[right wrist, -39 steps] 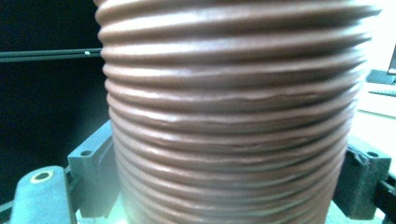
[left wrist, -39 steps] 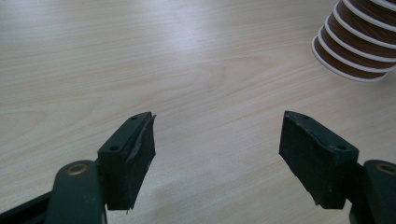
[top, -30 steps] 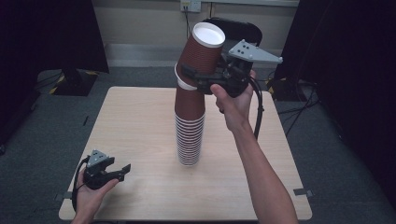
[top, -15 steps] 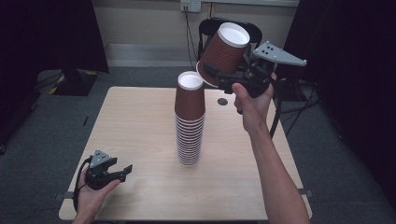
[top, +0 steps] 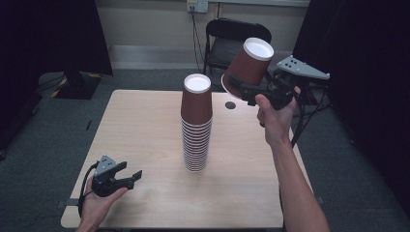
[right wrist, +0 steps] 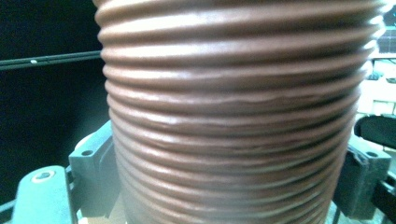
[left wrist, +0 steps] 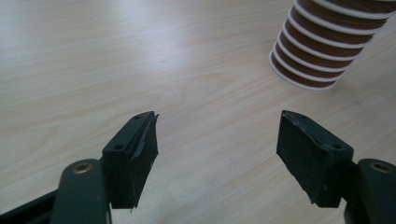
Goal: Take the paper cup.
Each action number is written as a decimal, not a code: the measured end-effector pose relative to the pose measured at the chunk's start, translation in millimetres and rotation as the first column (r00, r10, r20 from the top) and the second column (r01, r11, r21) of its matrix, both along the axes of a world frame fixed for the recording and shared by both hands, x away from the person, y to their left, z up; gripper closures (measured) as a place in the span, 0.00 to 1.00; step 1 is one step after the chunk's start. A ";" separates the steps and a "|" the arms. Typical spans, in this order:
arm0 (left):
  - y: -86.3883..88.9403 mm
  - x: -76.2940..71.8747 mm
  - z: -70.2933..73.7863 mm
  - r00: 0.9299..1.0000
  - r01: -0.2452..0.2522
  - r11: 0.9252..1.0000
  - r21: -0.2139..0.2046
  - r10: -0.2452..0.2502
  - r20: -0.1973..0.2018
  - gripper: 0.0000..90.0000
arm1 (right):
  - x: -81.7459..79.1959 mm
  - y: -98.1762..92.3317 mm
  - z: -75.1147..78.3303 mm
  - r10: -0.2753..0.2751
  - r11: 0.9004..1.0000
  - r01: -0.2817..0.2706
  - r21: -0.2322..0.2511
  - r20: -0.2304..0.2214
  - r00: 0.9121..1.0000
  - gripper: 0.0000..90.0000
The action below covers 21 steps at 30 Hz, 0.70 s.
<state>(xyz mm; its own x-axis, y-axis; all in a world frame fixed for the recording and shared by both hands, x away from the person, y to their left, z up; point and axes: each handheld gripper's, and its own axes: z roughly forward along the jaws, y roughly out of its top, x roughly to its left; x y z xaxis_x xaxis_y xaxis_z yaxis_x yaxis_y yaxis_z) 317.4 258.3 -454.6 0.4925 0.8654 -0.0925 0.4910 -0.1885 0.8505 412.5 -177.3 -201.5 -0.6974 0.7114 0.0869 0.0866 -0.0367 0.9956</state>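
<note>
Above the far right part of the light wood-grain table (top: 145, 125), the right gripper (top: 241, 90) holds 1 brown ribbed paper cup (top: 247, 66) clamped between its 2 black jaws. That cup is upside down and tilted, its white base turned up and away, and it hangs in the air just to the right of the stack's top, apart from it. From the right gripper view the cup's ridged brown wall (right wrist: 233, 116) sits pressed between the jaws on both sides. No brand, label or writing can be read on the cup, the stack or the grippers.

Near the middle of the table stands the tall stack of upside-down brown ribbed paper cups with white rims (top: 196, 125), upright, with a white base on top. In the left gripper view its lowest rims (left wrist: 322, 51) show at the upper right, resting on the wood.

At the near left corner the left gripper (top: 130, 177) lies low over the tabletop in the person's left hand (top: 96, 205), jaws wide apart with nothing between them, well apart from the stack. Bare wood lies open all around the stack, widest on the left half. A small dark round hole (top: 230, 105) sits in the tabletop near the far edge, below the lifted cup. Behind the table stands a black chair (top: 227, 43).
</note>
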 end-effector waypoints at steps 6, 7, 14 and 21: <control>-10.7 0.0 3.2 0.999 0.040 0.999 -0.027 -0.039 0.014 0.31 | 1.8 -11.9 -26.2 -0.032 0.999 0.031 -0.016 -0.061 0.998 0.15; -13.7 0.9 3.8 0.998 0.057 0.998 -0.027 -0.056 0.019 0.30 | 2.0 -13.4 -30.4 -0.033 0.999 0.032 -0.013 -0.069 0.997 0.15; -15.2 4.1 2.8 0.999 0.049 0.996 -0.080 -0.047 0.023 0.33 | 0.7 -21.4 -57.1 -0.033 0.999 0.034 0.008 -0.135 0.990 0.15; -15.7 2.6 6.2 0.999 0.025 0.994 -0.103 -0.021 0.048 0.34 | -7.1 -23.3 -89.9 -0.044 0.999 0.048 0.017 -0.201 0.979 0.15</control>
<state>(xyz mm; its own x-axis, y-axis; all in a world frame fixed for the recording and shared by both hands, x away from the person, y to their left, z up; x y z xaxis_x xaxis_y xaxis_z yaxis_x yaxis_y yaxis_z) 320.1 242.6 -448.5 0.5180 0.8408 -0.1573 0.4464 -0.1089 0.8882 405.4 -200.7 -291.4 -0.6305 0.7389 0.2378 0.2825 -0.0670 0.9569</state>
